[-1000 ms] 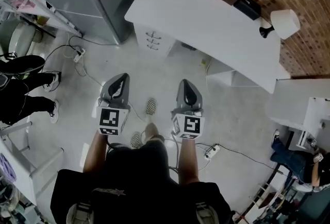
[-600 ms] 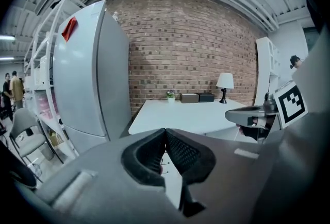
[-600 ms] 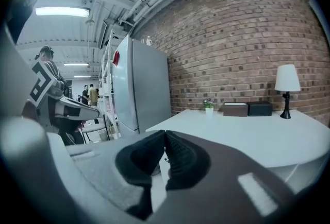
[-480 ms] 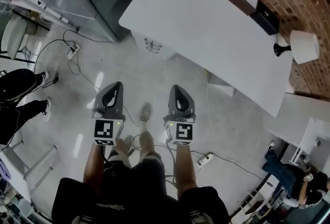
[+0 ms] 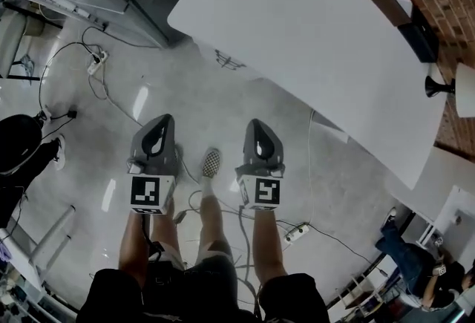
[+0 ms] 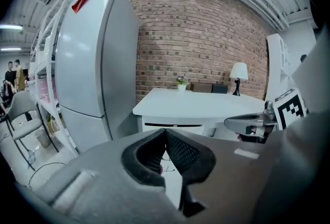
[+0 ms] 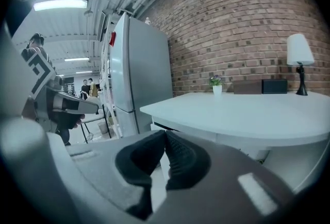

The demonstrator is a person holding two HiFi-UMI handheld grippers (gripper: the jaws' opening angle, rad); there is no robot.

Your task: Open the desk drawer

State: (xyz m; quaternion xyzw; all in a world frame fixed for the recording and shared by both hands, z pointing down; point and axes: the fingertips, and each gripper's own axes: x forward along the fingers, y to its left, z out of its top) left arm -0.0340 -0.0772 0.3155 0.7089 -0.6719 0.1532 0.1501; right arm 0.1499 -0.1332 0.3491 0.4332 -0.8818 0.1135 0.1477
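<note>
The white desk (image 5: 312, 32) fills the upper right of the head view. Its drawer unit with dark handles (image 5: 229, 60) sits under the near left corner. My left gripper (image 5: 165, 122) and right gripper (image 5: 257, 125) are held side by side over the floor, pointing toward the desk and well short of it. Both are shut with nothing between the jaws. The left gripper view has the shut jaws' tip (image 6: 165, 132) in front of the desk (image 6: 206, 107) and its top drawer front (image 6: 172, 125). In the right gripper view, the shut tip (image 7: 165, 134) points at the desk's (image 7: 247, 112) corner.
A tall grey fridge (image 6: 87, 63) stands left of the desk. Cables and power strips (image 5: 96, 62) lie on the floor, another strip (image 5: 297, 231) near my feet. A lamp (image 7: 299, 51), plant (image 7: 215, 83) and dark boxes (image 5: 415, 32) sit at the desk's far edge. A person (image 5: 18, 151) stands at left.
Both grippers have come down and forward together, still shut. The desk and its drawer unit now appear larger and closer in the head view.
</note>
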